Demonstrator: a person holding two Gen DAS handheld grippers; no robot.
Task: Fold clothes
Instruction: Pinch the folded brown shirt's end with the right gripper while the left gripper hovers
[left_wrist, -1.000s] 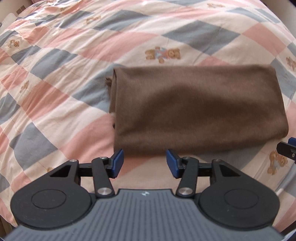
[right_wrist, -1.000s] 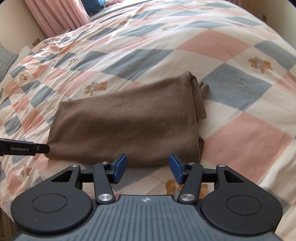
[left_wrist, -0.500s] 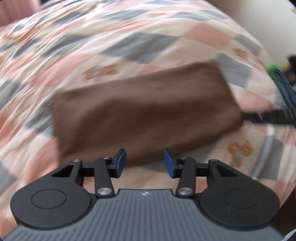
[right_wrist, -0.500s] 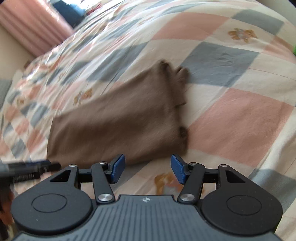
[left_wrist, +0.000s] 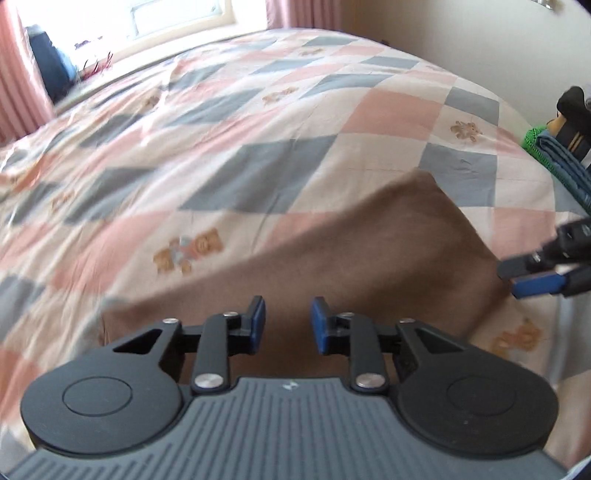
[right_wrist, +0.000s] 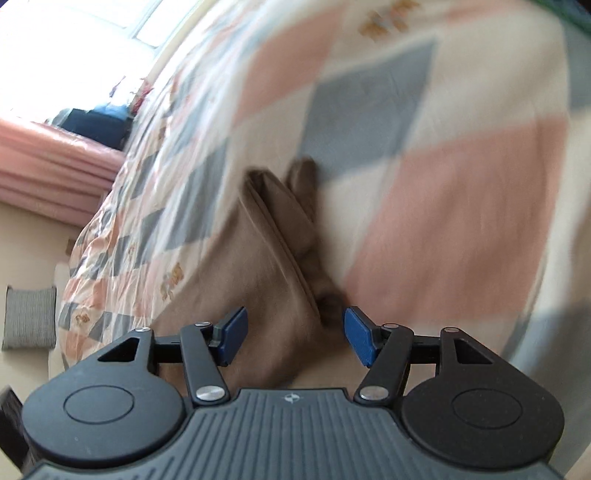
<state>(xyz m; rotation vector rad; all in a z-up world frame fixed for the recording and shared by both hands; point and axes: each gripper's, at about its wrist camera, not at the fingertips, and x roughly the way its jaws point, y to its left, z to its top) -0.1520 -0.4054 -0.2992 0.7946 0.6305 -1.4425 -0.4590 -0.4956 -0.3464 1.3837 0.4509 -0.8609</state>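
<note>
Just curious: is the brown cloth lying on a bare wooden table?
No, the brown cloth lies on a bed's checked quilt printed with teddy bears.

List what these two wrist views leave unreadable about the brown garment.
- Folded brown cloth garment, left wrist view: near edge hidden behind the left gripper.
- Right wrist view: motion blur smears its layered end; layers uncountable.
- Garment type: unreadable in either view.

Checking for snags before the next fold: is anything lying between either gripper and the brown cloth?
Nothing visible. The left gripper, jaws closing, hangs over the brown cloth with no pad pressing it. The right gripper, jaws opening, straddles the cloth's layered end. Only the quilt lies around it.
</note>
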